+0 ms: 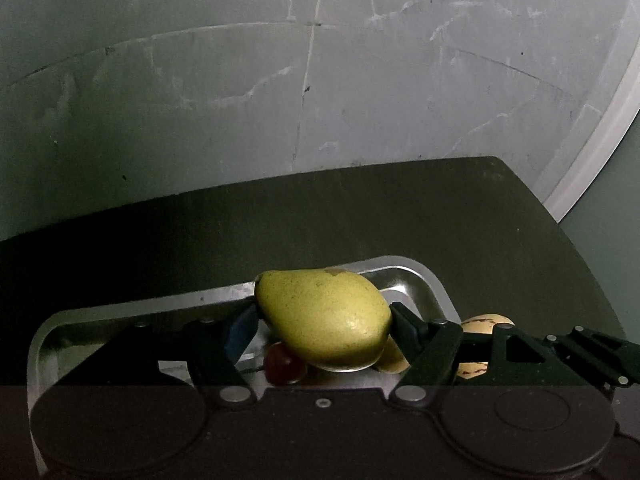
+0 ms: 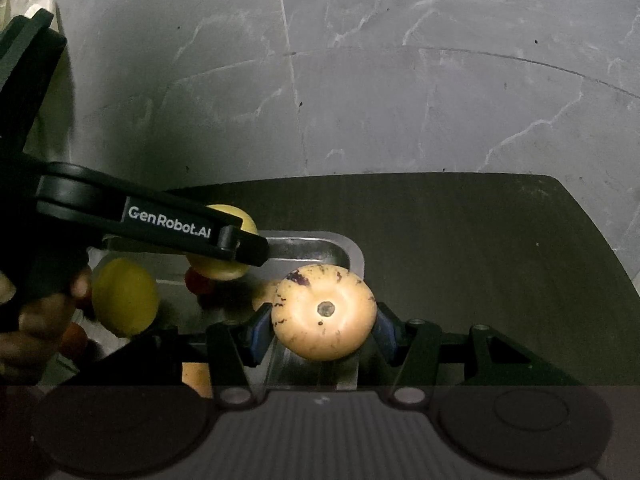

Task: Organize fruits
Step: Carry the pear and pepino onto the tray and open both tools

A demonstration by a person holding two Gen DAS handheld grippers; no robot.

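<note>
Desk [image 1: 400, 216], dark, meets a grey veined wall [image 1: 360, 80]. Our left tool [image 1: 322, 322] clamps a pear [image 1: 320, 316] over the tray [image 1: 424, 280]; our right tool [image 2: 324, 320] grips a speckled fruit [image 2: 324, 312] beside its rim. Fruits beneath we barely discern.

I can read just one name. White letters say "GenRobot.AI" on the black side of my left claw [image 2: 236, 240], seen from my right claw's camera. There are no other words or numbers I can read on anything else.
</note>
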